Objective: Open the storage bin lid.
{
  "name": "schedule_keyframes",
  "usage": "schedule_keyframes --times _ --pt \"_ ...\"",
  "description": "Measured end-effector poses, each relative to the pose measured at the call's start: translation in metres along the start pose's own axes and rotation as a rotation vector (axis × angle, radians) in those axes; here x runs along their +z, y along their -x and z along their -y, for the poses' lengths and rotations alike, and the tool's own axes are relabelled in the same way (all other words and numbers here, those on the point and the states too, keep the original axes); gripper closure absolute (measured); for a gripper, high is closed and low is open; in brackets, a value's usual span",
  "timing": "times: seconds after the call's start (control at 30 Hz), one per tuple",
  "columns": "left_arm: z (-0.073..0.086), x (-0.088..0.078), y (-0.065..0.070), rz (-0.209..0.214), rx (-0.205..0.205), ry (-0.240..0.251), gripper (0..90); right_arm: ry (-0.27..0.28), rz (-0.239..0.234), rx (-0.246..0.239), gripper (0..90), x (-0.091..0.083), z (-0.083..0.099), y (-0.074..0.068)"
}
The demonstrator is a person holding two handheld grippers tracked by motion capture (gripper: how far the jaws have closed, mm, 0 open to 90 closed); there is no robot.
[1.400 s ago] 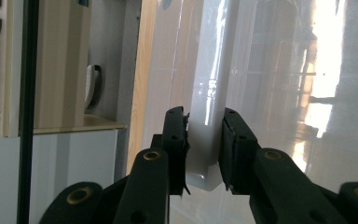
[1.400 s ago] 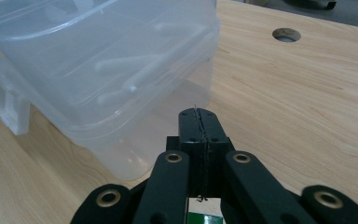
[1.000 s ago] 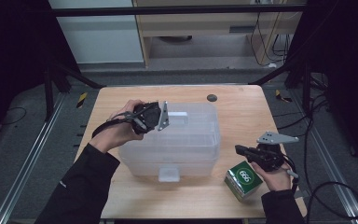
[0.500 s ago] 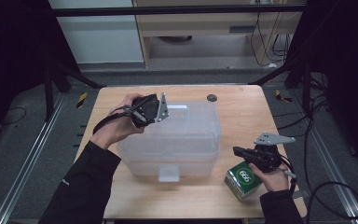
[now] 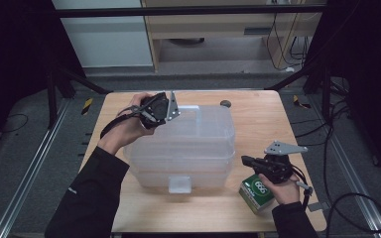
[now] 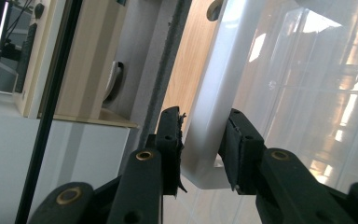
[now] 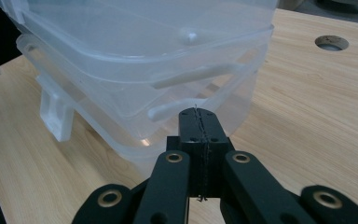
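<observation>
Two grippers at work around one clear plastic box (image 5: 188, 148) on a wooden table (image 5: 258, 119).

Left gripper (image 6: 204, 122): partly open, with one jaw on each side of the white handle (image 6: 207, 84) of the lid (image 5: 203, 126). Sits at the top of the box, at the edge away from the person. Pads very close to both sides of the handle. Cannot tell whether pressing on it or only standing around it.

Right gripper (image 7: 199, 116): fully closed, pad against pad, with nothing between. Points at the side wall of the box, near it but apart from it. Just below and beside this gripper, a small green carton (image 5: 255, 194) on the table, close under the hand and not held.

Seems to be the opening of the box, perhaps to put the green carton inside; only a judgement.

Done so far, as far as visible: left jaws placed at the handle, and carton waiting close to the right gripper.

Left to do: almost everything. Lid still on the box and seemingly level with the rim. White latch (image 5: 179, 184) on the wall facing the person, well below and away from the left gripper, appears down. Needs to be released first, probably, then lid to be lifted by the handle. Carton not yet picked up, so right jaws need to open for that. Looks like an early stage.
</observation>
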State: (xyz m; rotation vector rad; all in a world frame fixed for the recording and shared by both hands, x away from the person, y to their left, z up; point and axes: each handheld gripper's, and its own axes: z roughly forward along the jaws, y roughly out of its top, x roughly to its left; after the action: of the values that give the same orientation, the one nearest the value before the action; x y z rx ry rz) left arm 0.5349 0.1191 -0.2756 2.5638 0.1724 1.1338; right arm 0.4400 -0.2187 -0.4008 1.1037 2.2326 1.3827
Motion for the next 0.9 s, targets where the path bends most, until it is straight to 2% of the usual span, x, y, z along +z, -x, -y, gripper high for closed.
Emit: schedule_keyframes --times 0.1,0.17,0.4,0.53,0.7,0.73,0.8,0.83,0.87,0.9 --pt "0.000 0.001 -0.003 0.004 0.003 -0.003 68.2 0.001 -0.007 -0.002 90.0 0.002 -0.001 -0.001" --pt "0.000 0.002 -0.005 0.002 -0.016 0.001 68.0 0.012 -0.017 0.003 90.0 0.005 -0.002 -0.004" --pt "0.001 0.004 -0.007 0.018 -0.047 0.007 66.5 0.054 -0.047 0.023 90.0 0.009 -0.007 -0.008" --pt "0.001 0.003 -0.006 0.010 -0.045 0.003 65.4 0.070 -0.059 0.032 90.0 0.010 -0.009 -0.009" --pt "0.005 -0.001 -0.005 0.031 -0.078 0.027 56.4 0.051 -0.059 0.026 90.0 0.013 -0.008 -0.010" --pt "0.010 -0.007 -0.005 0.048 -0.123 0.069 55.1 0.051 -0.060 0.029 90.0 0.013 -0.007 -0.010" --pt "0.016 -0.015 -0.005 0.059 -0.157 0.097 53.1 0.050 -0.061 0.029 90.0 0.014 -0.007 -0.010" --pt "0.016 -0.015 -0.005 0.059 -0.157 0.097 51.5 0.050 -0.061 0.029 90.0 0.014 -0.007 -0.010" --pt "0.019 -0.018 -0.005 0.064 -0.182 0.108 48.8 0.048 -0.063 0.032 90.0 0.013 -0.007 -0.009" --pt "0.028 -0.023 -0.005 0.083 -0.251 0.136 47.1 0.050 -0.062 0.032 90.0 0.014 -0.007 -0.010"
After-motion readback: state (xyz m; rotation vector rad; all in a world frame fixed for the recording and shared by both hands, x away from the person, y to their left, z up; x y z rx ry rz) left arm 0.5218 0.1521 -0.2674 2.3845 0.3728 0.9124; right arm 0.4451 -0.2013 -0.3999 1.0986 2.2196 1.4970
